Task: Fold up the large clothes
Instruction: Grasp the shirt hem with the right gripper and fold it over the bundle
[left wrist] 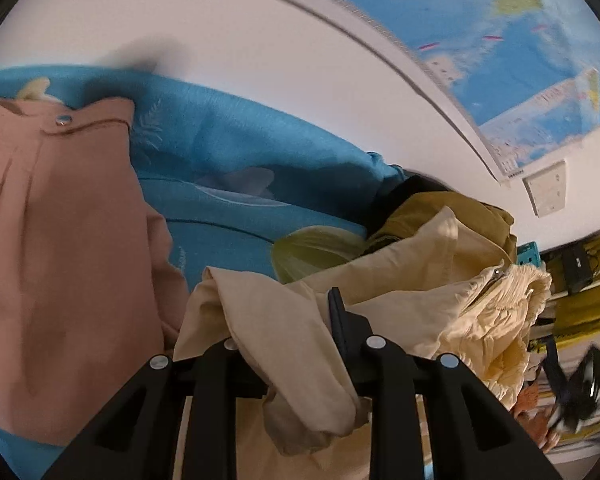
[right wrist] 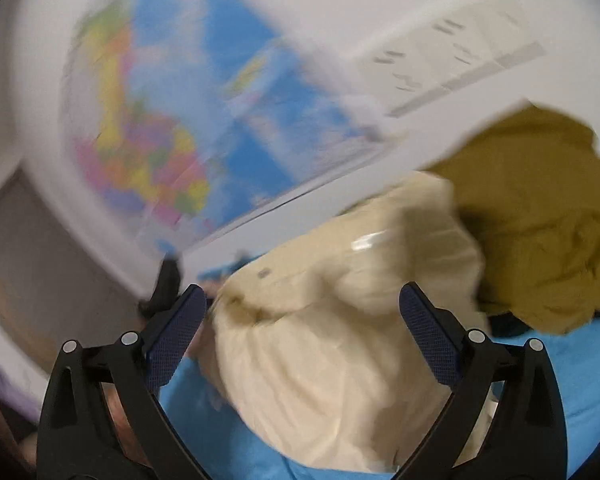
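Note:
A cream garment (left wrist: pixel 420 300) lies bunched on the blue bedspread (left wrist: pixel 240 152). My left gripper (left wrist: pixel 284 320) is shut on a fold of the cream garment, which drapes over and between its fingers. In the right wrist view the cream garment (right wrist: pixel 332 344) fills the space ahead of my right gripper (right wrist: pixel 300 320), which is open and empty just in front of it. This view is blurred by motion.
Pink trousers (left wrist: pixel 60 248) with a metal button lie at the left. An olive-mustard garment (right wrist: pixel 540 232) sits behind the cream one, also in the left wrist view (left wrist: pixel 440 208). A world map (left wrist: pixel 520 40) hangs on the white wall behind the bed.

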The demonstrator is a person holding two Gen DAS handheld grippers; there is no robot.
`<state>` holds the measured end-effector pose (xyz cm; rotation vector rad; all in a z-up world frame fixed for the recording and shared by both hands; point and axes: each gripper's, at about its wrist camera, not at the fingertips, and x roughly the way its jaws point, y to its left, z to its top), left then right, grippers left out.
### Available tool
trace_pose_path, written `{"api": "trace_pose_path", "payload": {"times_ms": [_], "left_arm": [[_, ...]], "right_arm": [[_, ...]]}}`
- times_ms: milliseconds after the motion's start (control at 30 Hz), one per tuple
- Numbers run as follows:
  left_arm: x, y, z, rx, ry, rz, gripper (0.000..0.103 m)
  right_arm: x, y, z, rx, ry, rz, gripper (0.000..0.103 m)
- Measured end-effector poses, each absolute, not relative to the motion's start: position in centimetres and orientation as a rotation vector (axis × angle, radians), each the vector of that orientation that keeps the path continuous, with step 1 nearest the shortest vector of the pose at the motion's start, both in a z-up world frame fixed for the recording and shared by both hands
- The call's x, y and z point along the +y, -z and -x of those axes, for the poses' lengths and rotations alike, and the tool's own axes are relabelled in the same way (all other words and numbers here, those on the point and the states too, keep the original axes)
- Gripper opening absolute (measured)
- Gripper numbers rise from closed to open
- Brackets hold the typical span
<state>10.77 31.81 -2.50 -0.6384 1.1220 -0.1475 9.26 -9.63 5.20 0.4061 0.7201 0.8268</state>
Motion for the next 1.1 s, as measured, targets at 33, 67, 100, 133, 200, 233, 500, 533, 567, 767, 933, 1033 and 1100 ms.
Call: {"api": "trace_pose_path", "payload": {"times_ms": [33,67,100,133,200,233,500,533,567,767,933,1033,1100], "left_arm": [[31.8,2.7,-11.0,1.126,0.151,0.644,0.024],[31.8,2.8,-11.1,1.129,0.152,0.648,0.024],[31.9,2.9,-11.2,1.13,0.151,0.656,0.024],[31.9,2.9,-11.2,1.131,0.157,0.668,0.025],[32.2,2.8,-11.1,1.127,0.165,0.699,0.031],[32.4,2.6,-10.9,1.119,0.179,0.721,0.033],[33.5,-4.0,-3.3,0.747,0.366,0.655,0.075],[33.1,-5.0,-2.0,0.702,0.387,0.618,0.076],[32.4,-5.6,-1.3,0.682,0.407,0.58,0.079],[22.1,-4.5,-1.6,0.781,0.454,0.201,0.081],[19.1,-2.6,-5.1,0.835,0.376,0.166,0.052],[19.6,-2.0,-7.2,0.85,0.331,0.203,0.034],[20.2,-0.9,-8.4,0.872,0.266,0.213,0.037]], "right_arm": [[-8.2,-5.1,-8.2,0.724,-0.835,-0.321,0.096],[-6.8,-4.9,-7.4,0.732,-0.827,-0.242,0.096],[-5.2,-4.4,-6.7,0.736,-0.813,-0.154,0.095],[-3.0,-3.5,-6.0,0.735,-0.786,-0.041,0.095],[-0.4,-1.8,-5.9,0.754,-0.763,0.062,0.088],[1.1,-0.5,-6.2,0.774,-0.75,0.116,0.084],[1.3,0.1,-7.4,0.733,-0.712,0.117,0.004],[1.1,-0.6,-7.3,0.714,-0.713,0.109,0.004],[0.7,-1.3,-7.1,0.7,-0.711,0.1,0.004],[1.3,-4.4,-7.8,0.626,-0.689,0.076,0.003],[3.1,-6.6,-10.1,0.548,-0.644,0.094,0.003],[4.2,-5.8,-12.5,0.547,-0.601,0.131,0.003],[4.4,-3.3,-15.2,0.647,-0.59,0.115,0.005]]}}
